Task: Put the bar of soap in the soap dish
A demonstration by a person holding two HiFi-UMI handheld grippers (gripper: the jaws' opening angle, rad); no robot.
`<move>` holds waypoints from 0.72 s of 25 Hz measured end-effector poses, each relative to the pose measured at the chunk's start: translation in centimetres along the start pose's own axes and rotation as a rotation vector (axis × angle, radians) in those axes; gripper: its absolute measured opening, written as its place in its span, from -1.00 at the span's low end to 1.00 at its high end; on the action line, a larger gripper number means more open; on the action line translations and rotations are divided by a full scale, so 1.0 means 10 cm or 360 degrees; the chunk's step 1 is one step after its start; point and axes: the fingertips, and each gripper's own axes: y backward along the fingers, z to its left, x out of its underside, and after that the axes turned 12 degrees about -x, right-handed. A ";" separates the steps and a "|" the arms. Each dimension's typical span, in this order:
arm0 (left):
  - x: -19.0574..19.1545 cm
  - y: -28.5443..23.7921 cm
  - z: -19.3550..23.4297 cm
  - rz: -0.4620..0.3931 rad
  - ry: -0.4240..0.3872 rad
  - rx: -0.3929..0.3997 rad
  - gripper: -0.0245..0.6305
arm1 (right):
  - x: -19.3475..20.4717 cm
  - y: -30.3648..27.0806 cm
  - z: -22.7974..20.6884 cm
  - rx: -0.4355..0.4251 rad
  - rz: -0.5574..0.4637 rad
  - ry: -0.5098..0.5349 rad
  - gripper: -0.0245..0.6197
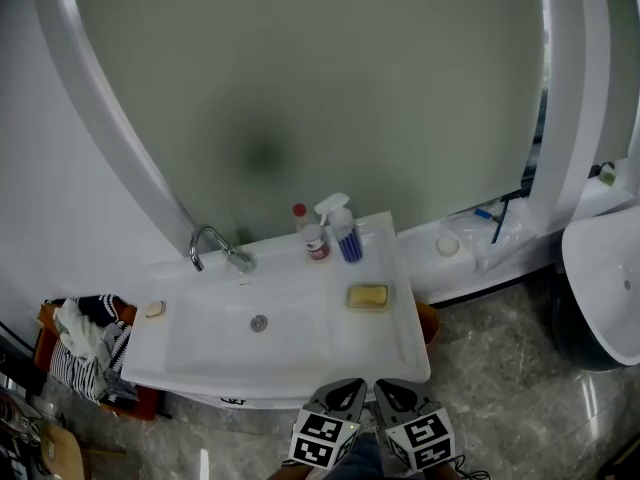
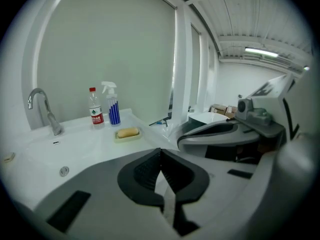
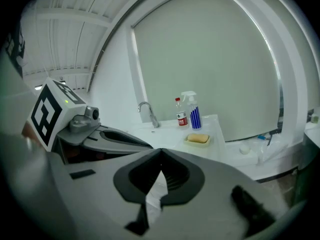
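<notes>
The yellow bar of soap point(image 1: 367, 294) lies in the pale soap dish point(image 1: 369, 306) on the right side of the white washbasin point(image 1: 290, 360); the soap point(image 2: 127, 132) and its dish point(image 2: 128, 137) show in the left gripper view, and the soap point(image 3: 198, 138) in the right gripper view. Both grippers hang side by side at the basin's near edge, well short of the dish. My left gripper point(image 2: 160, 150) is shut and empty, its tips touching. My right gripper point(image 3: 161, 152) is shut too, with nothing in it.
A chrome tap point(image 1: 208, 242) stands at the basin's back left. A red-capped bottle point(image 1: 311, 232) and a blue spray bottle point(image 1: 343, 228) stand behind the dish. A small pale piece point(image 1: 154, 309) lies on the left rim. A basket of cloths point(image 1: 88, 340) sits at the left.
</notes>
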 end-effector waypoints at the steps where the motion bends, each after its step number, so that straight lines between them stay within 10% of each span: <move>1: -0.01 0.03 -0.01 -0.0011 0.0020 -0.0010 -0.89 | 0.02 0.01 0.03 -0.0007 0.0001 0.0004 -0.89; 18: 0.12 0.19 -0.23 -0.0040 0.0070 -0.0075 -0.89 | 0.22 0.28 0.10 0.0032 -0.0005 0.0012 -0.89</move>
